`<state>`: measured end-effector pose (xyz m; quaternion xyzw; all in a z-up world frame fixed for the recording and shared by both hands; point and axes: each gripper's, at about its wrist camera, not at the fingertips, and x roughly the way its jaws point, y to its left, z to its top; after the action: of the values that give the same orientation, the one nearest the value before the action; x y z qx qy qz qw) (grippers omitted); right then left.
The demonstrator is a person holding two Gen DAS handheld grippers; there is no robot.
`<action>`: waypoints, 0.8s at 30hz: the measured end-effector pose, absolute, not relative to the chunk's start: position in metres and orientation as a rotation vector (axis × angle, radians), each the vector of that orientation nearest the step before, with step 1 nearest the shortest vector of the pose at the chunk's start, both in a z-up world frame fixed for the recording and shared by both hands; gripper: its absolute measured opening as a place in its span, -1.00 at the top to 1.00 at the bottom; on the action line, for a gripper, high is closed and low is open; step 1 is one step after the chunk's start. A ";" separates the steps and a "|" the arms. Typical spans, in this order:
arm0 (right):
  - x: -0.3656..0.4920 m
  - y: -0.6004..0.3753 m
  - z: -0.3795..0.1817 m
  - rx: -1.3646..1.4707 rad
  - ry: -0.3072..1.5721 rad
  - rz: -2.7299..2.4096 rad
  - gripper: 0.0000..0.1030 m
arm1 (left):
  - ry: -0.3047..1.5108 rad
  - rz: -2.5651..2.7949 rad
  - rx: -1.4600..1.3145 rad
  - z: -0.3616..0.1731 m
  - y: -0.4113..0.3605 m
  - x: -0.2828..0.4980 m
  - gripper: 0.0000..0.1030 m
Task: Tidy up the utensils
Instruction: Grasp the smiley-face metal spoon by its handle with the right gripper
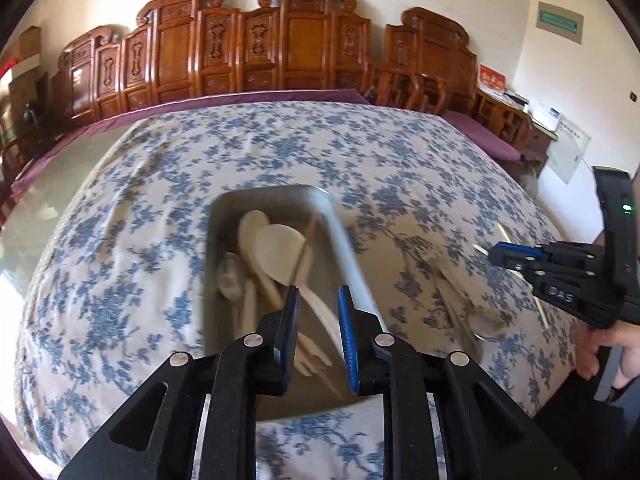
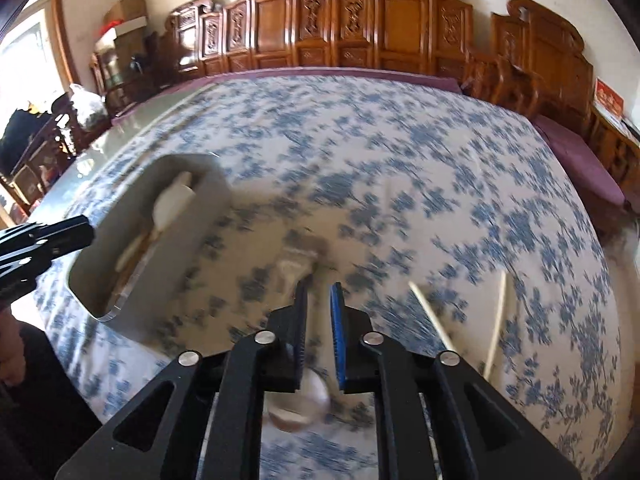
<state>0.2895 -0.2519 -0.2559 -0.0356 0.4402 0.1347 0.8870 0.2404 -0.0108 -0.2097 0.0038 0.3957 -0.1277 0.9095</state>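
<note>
A table covered by a blue-flowered cloth (image 2: 400, 152) is shown from two gripper cameras, with carved wooden chairs (image 1: 256, 48) lined along the far wall. Both views are blurred by motion.

A metal tray (image 1: 224, 216) is seen on the cloth. Pale wooden spoons (image 1: 276, 248), a metal spoon (image 1: 230, 276) and wooden chopsticks are already lying inside it, overlapping one another. The left gripper (image 1: 318, 292) is held above the tray's near end, its jaws spread apart with nothing between them.

To the right of the tray, a metal spoon (image 2: 298, 404) is left on the cloth, its handle running away from the camera. The right gripper (image 2: 318, 288) is positioned directly over this handle, jaws parted narrowly on either side of it; whether the pads are touching the metal cannot be told through the blur. Two loose wooden chopsticks (image 2: 432, 320) are lying just to the right, well apart from the tray.

The metal spoon is judged to be rigid, fairly light and smooth, so slipping or pivoting in the pads is likely if it is taken near the bowl. A grip across the narrow handle, near its middle, is judged safest. The chopsticks are judged very light, stiff and prone to rolling; each is best pinched at mid-length, pressed slightly into the soft cloth.
</note>
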 end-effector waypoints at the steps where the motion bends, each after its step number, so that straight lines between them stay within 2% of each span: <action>1: 0.289 -0.252 -0.259 -0.078 0.920 0.278 0.71 | 0.817 -0.270 0.018 -0.211 -0.017 0.239 0.66; 5: 0.293 -0.246 -0.275 -0.084 0.956 0.304 0.59 | 0.825 -0.292 0.042 -0.216 -0.032 0.236 0.66; 18: 0.293 -0.224 -0.302 -0.184 1.028 0.316 0.60 | 0.838 -0.299 0.062 -0.221 -0.042 0.233 0.66; 19: 0.293 -0.224 -0.302 -0.185 1.027 0.315 0.65 | 0.837 -0.298 0.062 -0.221 -0.042 0.233 0.66; 21: 0.294 -0.228 -0.302 -0.183 1.034 0.301 0.86 | 0.834 -0.296 0.063 -0.221 -0.042 0.232 0.66; 24: 0.293 -0.239 -0.302 -0.137 1.043 0.313 0.87 | 0.836 -0.295 0.071 -0.221 -0.044 0.231 0.66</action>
<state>0.2931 -0.2392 -0.3017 -0.0651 0.4957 0.1489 0.8532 0.2306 -0.0435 -0.2213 0.0342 0.4041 -0.1425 0.9029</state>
